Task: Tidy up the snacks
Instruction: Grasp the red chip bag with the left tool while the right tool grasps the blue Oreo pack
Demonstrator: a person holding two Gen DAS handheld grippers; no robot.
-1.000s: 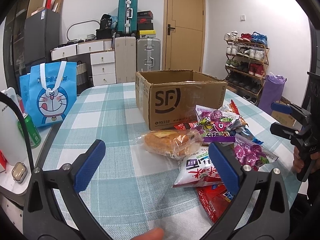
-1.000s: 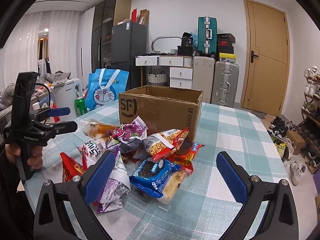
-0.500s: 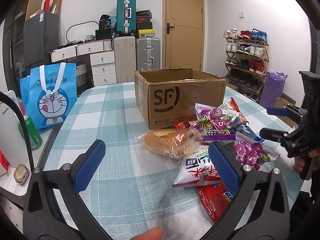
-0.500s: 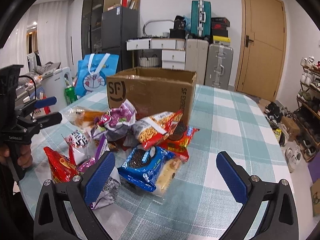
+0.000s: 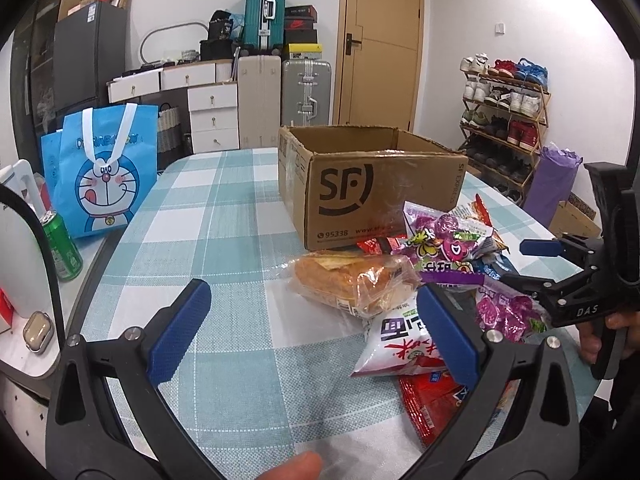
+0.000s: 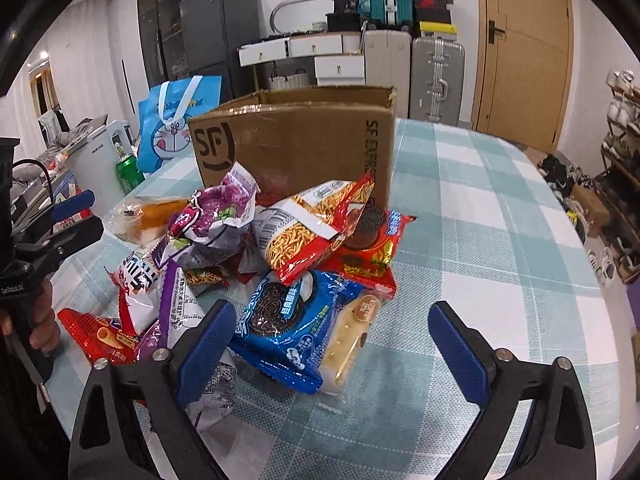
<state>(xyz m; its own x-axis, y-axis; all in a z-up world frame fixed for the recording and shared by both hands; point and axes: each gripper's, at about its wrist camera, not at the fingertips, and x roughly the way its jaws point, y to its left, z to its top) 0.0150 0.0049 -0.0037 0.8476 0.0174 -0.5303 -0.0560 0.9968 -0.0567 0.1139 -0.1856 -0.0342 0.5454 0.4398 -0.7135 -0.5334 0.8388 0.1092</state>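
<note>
Right tool [image 6: 330, 344]: jaws wide, just been closing slightly, nothing gripped; blue cookie pack [image 6: 290, 326] and pale cracker pack [image 6: 352, 338] lie between its pads, untouched. Left tool [image 5: 312, 332]: jaws wide, empty, over bare checked tabletop [image 5: 224, 216]; wrapped bread [image 5: 352, 282] just beyond. Snack heap — purple candy bag [image 6: 218, 216], noodle-stick bag [image 6: 316, 224], red packs — piled against front of open cardboard box [image 6: 296, 140]. Blue cartoon bag [image 5: 104, 168], green can [image 5: 62, 246] at tabletop's left edge.
</note>
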